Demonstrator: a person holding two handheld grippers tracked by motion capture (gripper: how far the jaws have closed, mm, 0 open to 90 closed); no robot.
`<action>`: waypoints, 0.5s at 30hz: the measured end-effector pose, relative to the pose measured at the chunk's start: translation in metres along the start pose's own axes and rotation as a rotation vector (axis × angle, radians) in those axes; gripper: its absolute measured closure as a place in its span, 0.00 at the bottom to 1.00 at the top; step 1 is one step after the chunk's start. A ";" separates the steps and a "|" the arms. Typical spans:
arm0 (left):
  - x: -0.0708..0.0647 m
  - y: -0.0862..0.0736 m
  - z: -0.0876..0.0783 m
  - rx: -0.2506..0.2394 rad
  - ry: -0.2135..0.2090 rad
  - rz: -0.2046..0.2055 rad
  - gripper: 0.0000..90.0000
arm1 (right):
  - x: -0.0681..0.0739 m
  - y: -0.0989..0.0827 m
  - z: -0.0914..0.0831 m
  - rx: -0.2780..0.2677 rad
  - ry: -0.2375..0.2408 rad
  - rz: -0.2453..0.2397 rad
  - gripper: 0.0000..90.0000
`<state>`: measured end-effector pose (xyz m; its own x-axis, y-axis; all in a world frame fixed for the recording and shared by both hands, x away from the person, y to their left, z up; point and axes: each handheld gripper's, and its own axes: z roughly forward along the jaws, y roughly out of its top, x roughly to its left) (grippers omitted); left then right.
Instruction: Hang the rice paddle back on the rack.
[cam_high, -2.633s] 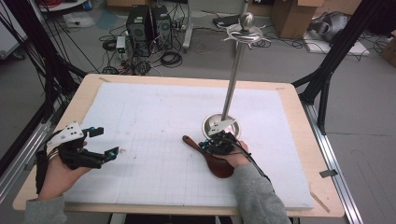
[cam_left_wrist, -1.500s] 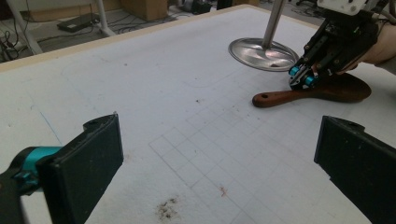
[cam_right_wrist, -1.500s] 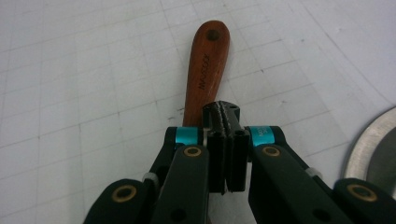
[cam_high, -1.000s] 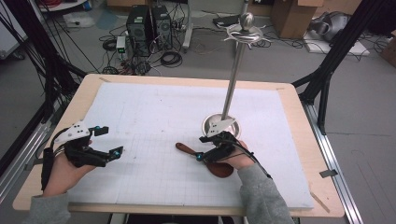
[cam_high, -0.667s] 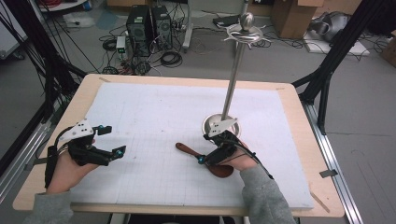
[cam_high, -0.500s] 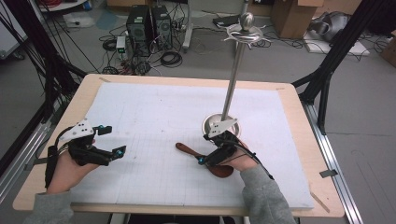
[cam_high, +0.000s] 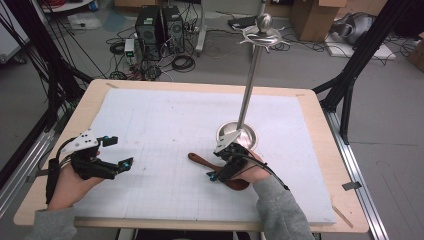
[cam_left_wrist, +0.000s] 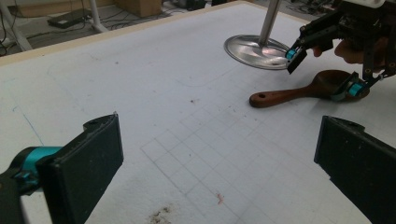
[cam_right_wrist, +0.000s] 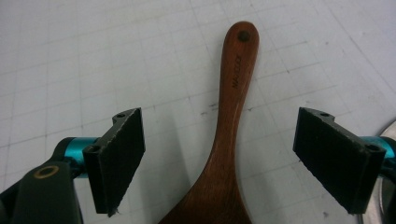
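A dark wooden spoon (cam_high: 197, 159) lies flat on the white gridded mat, handle pointing left, bowl under the person's right hand. My right gripper (cam_high: 215, 162) hovers low over it, open, one pad on each side of the handle (cam_right_wrist: 233, 93) without touching it. My left gripper (cam_high: 120, 151) is open and holds nothing; it sits near the mat's left edge, well away from the spoon (cam_left_wrist: 299, 93). In the left gripper view its pads (cam_left_wrist: 88, 163) frame bare mat, with the right gripper (cam_left_wrist: 322, 70) farther off.
A tall metal stand rises from a round shiny base (cam_high: 236, 136) just behind the right hand, with hooks at its top (cam_high: 263, 34). The white mat (cam_high: 165, 120) covers a wooden table. Cables and computers lie on the floor beyond.
The spoon has shifted a little to the left and nearer, the right gripper staying over it. My left gripper has drifted slightly to the right. Little has moved in the last half second.
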<state>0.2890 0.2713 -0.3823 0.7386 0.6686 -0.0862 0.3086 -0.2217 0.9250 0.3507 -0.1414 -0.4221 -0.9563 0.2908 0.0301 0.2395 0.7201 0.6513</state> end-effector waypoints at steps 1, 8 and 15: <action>0.000 0.000 0.000 -0.001 0.000 0.001 0.02 | 0.001 0.000 0.001 0.015 -0.004 0.004 0.19; 0.000 0.001 -0.001 -0.004 -0.012 -0.013 0.02 | 0.003 0.002 0.005 0.058 -0.006 -0.003 0.27; -0.001 0.002 -0.002 -0.013 -0.014 -0.008 0.02 | 0.005 0.002 0.008 0.096 -0.008 0.013 0.35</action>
<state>0.2875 0.2714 -0.3794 0.7443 0.6605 -0.0983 0.3065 -0.2071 0.9291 0.3480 -0.1333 -0.4267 -0.9518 0.3051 0.0317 0.2670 0.7734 0.5750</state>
